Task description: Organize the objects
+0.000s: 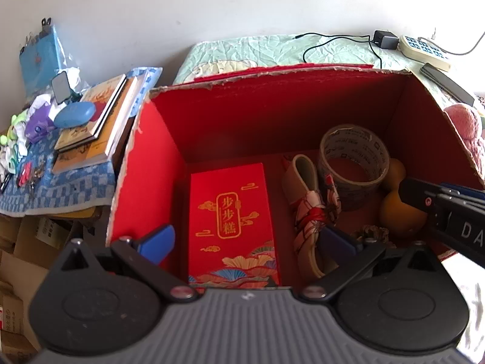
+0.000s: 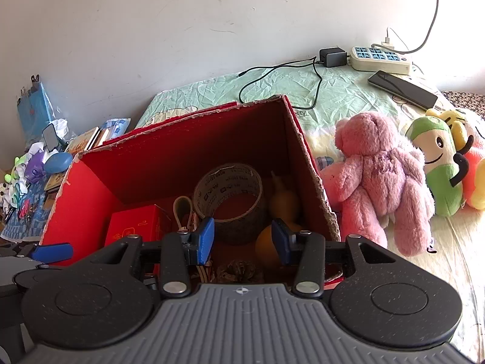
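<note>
An open red cardboard box [image 1: 163, 163] [image 2: 91, 182] stands on the bed. Inside lie a red gift box with gold characters [image 1: 232, 224] [image 2: 133, 223], a roll of printed tape [image 1: 354, 163] [image 2: 230, 191], a yellow gourd [image 1: 397, 209] [image 2: 283, 203], a patterned strap [image 1: 309, 209] and a small braided piece [image 2: 239, 270]. My left gripper [image 1: 248, 239] is open and empty above the gift box. My right gripper [image 2: 242, 239] is open and empty over the box's near right part, above the gourd. It also shows at the right edge of the left wrist view [image 1: 448, 212].
A pink teddy bear [image 2: 382, 176] and a green and yellow plush toy [image 2: 439, 160] lie right of the box. A power strip [image 2: 382, 59], charger [image 2: 332, 56] and phone [image 2: 403, 88] lie behind. Left, a side table holds books [image 1: 97, 121], a blue case [image 1: 74, 115] and small toys.
</note>
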`<state>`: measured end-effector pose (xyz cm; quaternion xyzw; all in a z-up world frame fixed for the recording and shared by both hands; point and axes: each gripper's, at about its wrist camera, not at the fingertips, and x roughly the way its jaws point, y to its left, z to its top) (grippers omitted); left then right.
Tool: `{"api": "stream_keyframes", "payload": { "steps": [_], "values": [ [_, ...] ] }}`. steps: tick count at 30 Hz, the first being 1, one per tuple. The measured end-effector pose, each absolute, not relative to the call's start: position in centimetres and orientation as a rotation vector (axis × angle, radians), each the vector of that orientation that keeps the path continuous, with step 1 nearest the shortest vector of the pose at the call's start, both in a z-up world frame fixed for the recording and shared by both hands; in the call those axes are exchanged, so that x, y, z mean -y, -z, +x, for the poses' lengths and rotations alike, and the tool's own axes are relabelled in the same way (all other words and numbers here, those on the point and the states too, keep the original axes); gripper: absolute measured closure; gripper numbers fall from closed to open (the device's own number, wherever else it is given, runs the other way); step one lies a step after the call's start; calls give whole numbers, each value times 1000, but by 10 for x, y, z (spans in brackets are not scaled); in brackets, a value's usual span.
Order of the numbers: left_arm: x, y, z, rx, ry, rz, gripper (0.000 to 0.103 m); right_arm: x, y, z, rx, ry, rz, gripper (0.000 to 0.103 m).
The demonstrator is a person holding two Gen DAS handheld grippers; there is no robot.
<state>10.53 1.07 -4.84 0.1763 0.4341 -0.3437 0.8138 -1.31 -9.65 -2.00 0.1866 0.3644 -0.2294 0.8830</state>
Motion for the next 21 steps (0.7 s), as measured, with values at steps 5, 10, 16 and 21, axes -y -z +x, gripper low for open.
{"api": "stream_keyframes", "payload": {
  "steps": [5, 10, 16, 21],
  "values": [
    [-13, 47, 106, -921, 731, 370, 0, 96, 19, -12, -754, 471, 387, 57],
    [-14, 47, 106, -914, 729, 370, 1, 94, 19, -10, -757, 464, 381, 57],
    [-16, 46, 107, -909, 731, 362, 1, 93, 18, -10, -752, 464, 373, 57],
    [-15, 48, 106, -908, 747, 357, 0, 92, 20, -9, -759, 462, 369, 57]
  ]
}}
